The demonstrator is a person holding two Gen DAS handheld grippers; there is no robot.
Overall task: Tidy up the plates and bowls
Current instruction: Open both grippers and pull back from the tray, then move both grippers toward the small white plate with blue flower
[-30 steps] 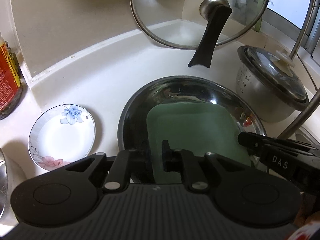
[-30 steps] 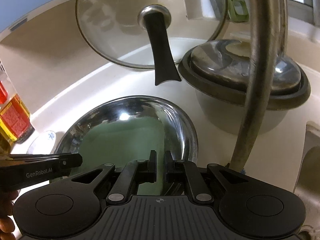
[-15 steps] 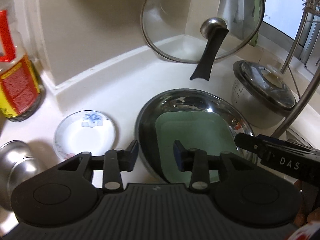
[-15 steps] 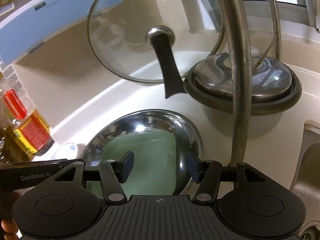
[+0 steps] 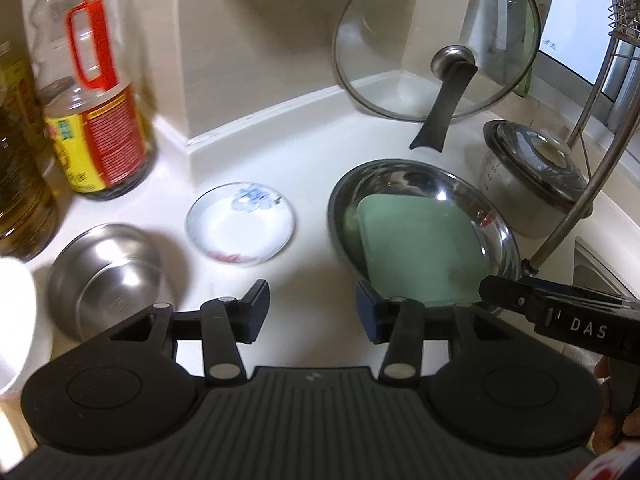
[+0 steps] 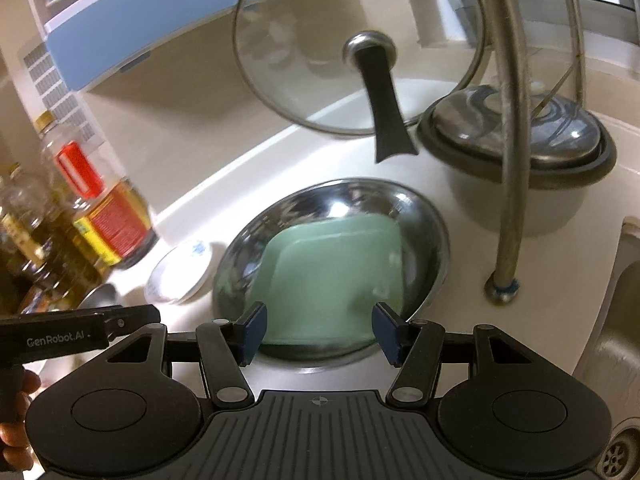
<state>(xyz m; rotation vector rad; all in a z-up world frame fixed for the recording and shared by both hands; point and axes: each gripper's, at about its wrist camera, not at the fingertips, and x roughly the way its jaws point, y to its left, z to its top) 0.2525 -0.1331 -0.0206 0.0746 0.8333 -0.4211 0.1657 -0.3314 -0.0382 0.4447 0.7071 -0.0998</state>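
The left gripper (image 5: 310, 312) hung with its jaws spread wide and nothing between them, above bare white countertop (image 5: 312, 168) at the near left edge of the wide stainless steel basin (image 5: 452, 194). The right gripper (image 6: 318, 332) was likewise held wide apart and empty, poised over the near rim of that same basin, where its body showed at the right edge of the left wrist view.

Inside the basin lay the square pale-green plate (image 5: 420, 248), flat on the bottom and tilted slightly against the near wall; neither gripper touched it. Just beside the basin, on its left, sat the small white porcelain saucer with a blue flower print (image 5: 240, 228), upright on the counter and apart from the basin rim. Further left and nearer the camera stood a round stainless steel bowl (image 5: 106, 276), separate from the saucer, and the curved edge of a white bowl (image 5: 14, 320) cut into the frame at the far left.

Behind these, a clear plastic oil bottle with a red handle and a red-and-yellow label (image 5: 94, 92) stood against the wall. A round glass pan lid with a black handle (image 5: 436, 40) leaned upright in the back corner. To the right of the basin stood a lidded metal pot (image 5: 532, 176), and a bent steel tube (image 6: 510, 128) rose from the counter in front of it. The steel sink (image 6: 616, 344) opened at the far right.
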